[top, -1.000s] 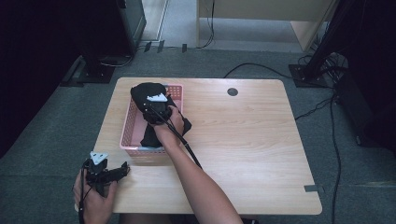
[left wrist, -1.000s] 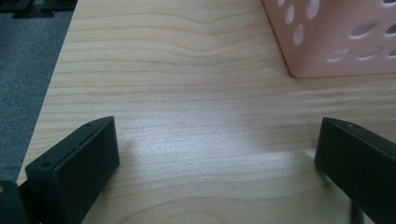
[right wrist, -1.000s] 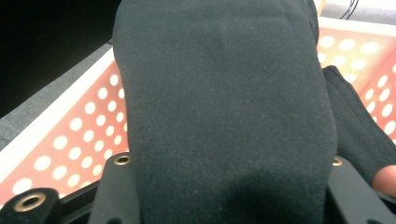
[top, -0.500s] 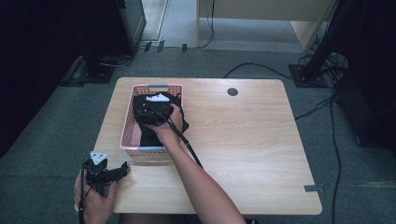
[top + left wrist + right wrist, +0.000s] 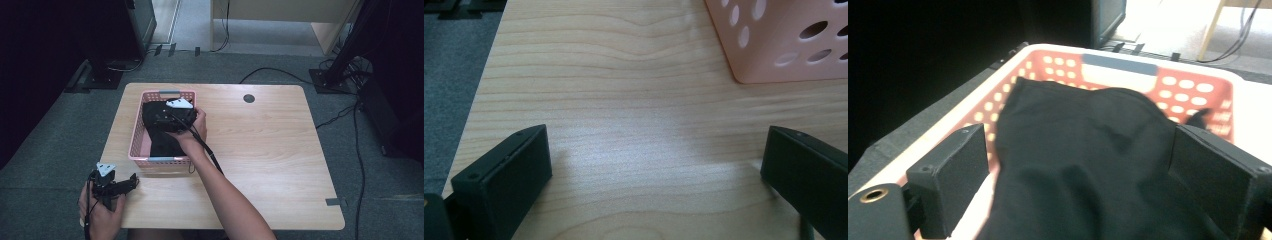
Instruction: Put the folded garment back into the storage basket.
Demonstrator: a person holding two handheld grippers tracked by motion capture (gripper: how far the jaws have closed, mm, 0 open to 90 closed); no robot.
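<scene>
Worktop point(image 5: 260, 150): pale wood, bare but for the basket near its far left part and a dark round plug at the far edge.
Basket point(image 5: 136, 137): pink, perforated, long axis running away from the person; a grey strip sits on each short rim.
Cloth point(image 5: 162, 142): black, lying inside the basket along its length, bunched up toward the far end.
Right claw point(image 5: 162, 119): over the basket's far half, directly above the cloth; in the right gripper view its jaws stand wide with the cloth point(image 5: 1088, 165) spread between and under them, and I cannot tell whether they touch it.
Left claw point(image 5: 131, 181): rests at the worktop's near left edge, jaws wide and empty over bare wood; basket corner point(image 5: 784, 45) lies ahead and to its right, apart.
Key relation: the cloth lies straight below the right claw, which is far nearer; a downward close looks like the likely next move.
Writing: no brand, label or text readable anywhere.
</scene>
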